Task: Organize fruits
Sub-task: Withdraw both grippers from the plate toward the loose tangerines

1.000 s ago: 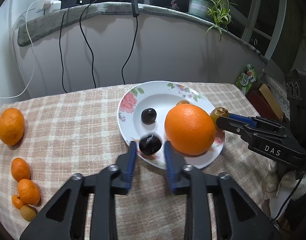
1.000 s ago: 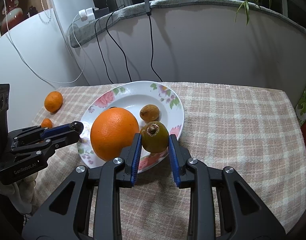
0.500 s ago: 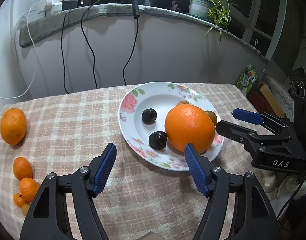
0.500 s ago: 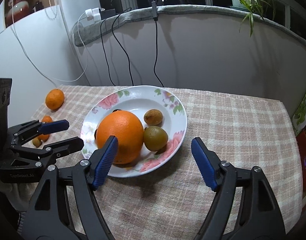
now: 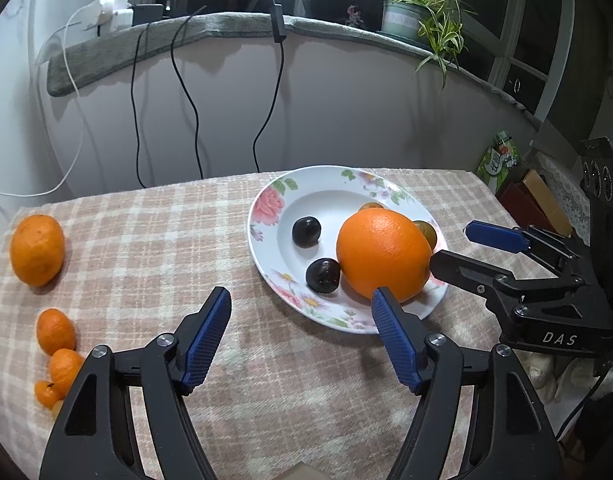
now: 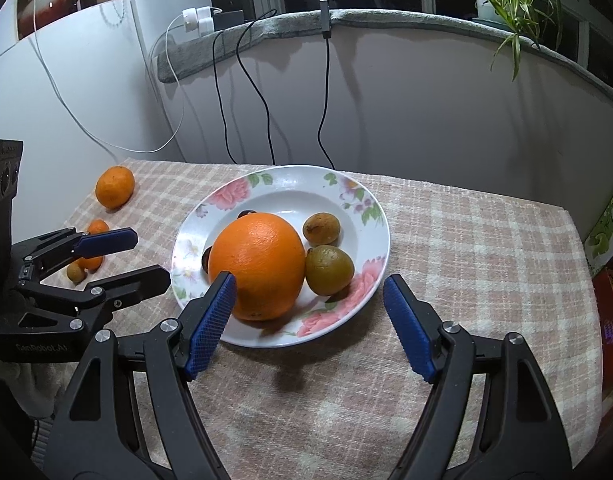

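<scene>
Fruit partly gathered on the plate, more left out on the tabletop.

The white floral-rimmed plate [image 5: 266, 216] holds a large round orange [image 5: 384, 258], two dark plums [image 5: 306, 232] and two greenish-brown fruits [image 6: 329, 270]; a mandarin [image 5: 36, 250] and small tangerines [image 5: 55, 331] wait far left on the checked tabletop [image 5: 154, 240]. Left gripper [image 5: 298, 340] and right gripper [image 6: 308, 324] are empty, fingers spread apart.
</scene>
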`<state>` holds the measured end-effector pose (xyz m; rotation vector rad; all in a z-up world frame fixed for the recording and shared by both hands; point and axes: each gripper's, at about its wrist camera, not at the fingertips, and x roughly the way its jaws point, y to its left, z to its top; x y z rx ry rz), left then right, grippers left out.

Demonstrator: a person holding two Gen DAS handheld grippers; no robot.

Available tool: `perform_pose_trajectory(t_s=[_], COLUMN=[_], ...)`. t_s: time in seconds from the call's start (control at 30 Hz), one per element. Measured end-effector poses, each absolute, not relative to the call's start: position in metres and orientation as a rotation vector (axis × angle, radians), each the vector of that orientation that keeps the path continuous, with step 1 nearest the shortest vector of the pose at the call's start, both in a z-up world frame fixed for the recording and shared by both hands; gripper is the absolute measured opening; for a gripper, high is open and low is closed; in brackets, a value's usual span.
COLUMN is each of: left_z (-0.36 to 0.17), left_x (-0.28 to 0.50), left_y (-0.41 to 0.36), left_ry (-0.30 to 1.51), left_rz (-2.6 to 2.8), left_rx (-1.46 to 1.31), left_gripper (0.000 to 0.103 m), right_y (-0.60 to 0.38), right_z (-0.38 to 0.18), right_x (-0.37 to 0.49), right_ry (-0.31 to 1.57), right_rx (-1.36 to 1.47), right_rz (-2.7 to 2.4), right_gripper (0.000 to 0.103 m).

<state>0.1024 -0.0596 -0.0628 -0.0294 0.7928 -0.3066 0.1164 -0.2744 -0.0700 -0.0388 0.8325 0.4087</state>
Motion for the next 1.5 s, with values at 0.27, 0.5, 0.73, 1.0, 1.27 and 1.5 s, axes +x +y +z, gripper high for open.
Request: perform_pose_trajectory(t_s=[0.27,0.5,0.73,1.0,1.27,1.5], left_z=[-0.059,-0.058,-0.056,-0.061,-0.076,-0.088], left_x=[0.092,0.079,0.060,0.035,0.022,0.024], left_y=[-0.045,-0.020,0.013,0.056,0.087,0.092], left_ry=[0.777,0.766,0.751,0.743,0.768,0.799], left_rz=[-0.271,-0.216,-0.137,-0.031,0.021,0.008], left_rx=[-0.049,-0.071,-0.097,-0.141,-0.197,-0.209], left_gripper=[0.073,0.073,0.073,0.073,0.056,0.040], right_y=[-0.270,-0.261,-0.239,-0.194,-0.143,-0.099], right_z=[-0.064,-0.053,-0.046,-0.051,-0.057,-0.071], right_x=[0.113,0.105,0.105,0.108,0.104,0.105], right_ry=[0.809,0.736,0.721,0.779,0.807,0.864], right_rx=[-0.013,0.023,0.034,-0.026,-0.112,-0.157], right_rz=[0.425,0.490,0.558,0.663,0.792,0.907], right_gripper=[0.078,0.078,0.078,0.078,0.078,0.078])
